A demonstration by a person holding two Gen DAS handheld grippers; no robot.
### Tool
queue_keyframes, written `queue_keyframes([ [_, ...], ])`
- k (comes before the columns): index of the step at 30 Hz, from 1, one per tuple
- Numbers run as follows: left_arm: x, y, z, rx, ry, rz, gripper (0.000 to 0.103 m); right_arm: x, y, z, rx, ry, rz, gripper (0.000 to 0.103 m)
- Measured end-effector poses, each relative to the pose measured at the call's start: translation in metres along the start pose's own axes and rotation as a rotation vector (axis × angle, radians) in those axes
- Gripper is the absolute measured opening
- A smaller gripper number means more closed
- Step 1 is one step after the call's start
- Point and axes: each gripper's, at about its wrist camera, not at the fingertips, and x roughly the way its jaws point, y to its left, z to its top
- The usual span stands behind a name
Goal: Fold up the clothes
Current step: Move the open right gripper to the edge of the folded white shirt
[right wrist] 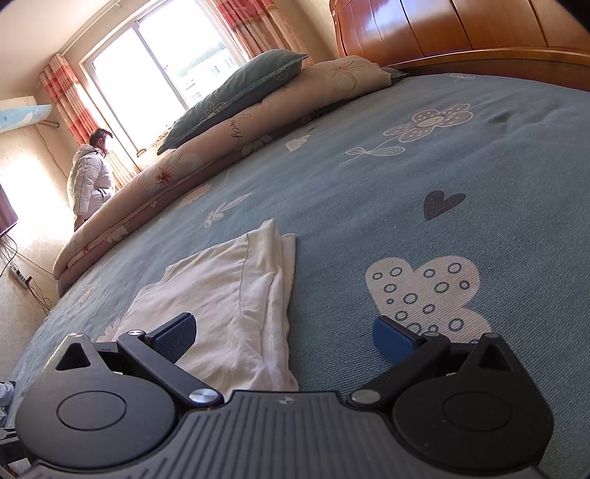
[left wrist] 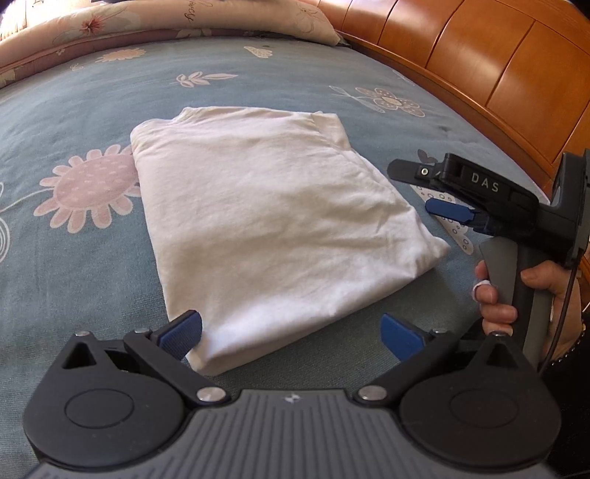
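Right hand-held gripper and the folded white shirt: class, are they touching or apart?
Apart. The left wrist view shows the right hand-held gripper open beside the white shirt, with a strip of blue bedsheet visible between them.

1. The white letters "DAS" stand on the black plastic body of the right gripper (left wrist: 429, 191), seen in the left wrist view.
2. A dark cursive word is printed on the cream, flower-patterned rolled quilt (right wrist: 236, 127) at the far edge of the bed; it appears sideways and partly creased, and cannot be read with certainty. The same script shows on the quilt (left wrist: 191, 14) in the left wrist view.
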Motion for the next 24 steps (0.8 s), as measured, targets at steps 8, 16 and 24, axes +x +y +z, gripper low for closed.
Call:
queue_keyframes([
  [8, -0.017, 0.005, -0.003, -0.026, -0.052, -0.035, 0.102, 0.001, 0.002, -0.001, -0.007, -0.003, -0.006, 0.103],
  [16, -0.007, 0.011, -0.013, -0.106, 0.031, -0.132, 0.102, 0.001, 0.006, -0.002, -0.031, -0.003, -0.015, 0.103],
  [24, -0.016, 0.004, 0.009, -0.062, -0.048, -0.164, 0.102, 0.002, 0.007, -0.001, -0.023, -0.009, -0.001, 0.103],
])
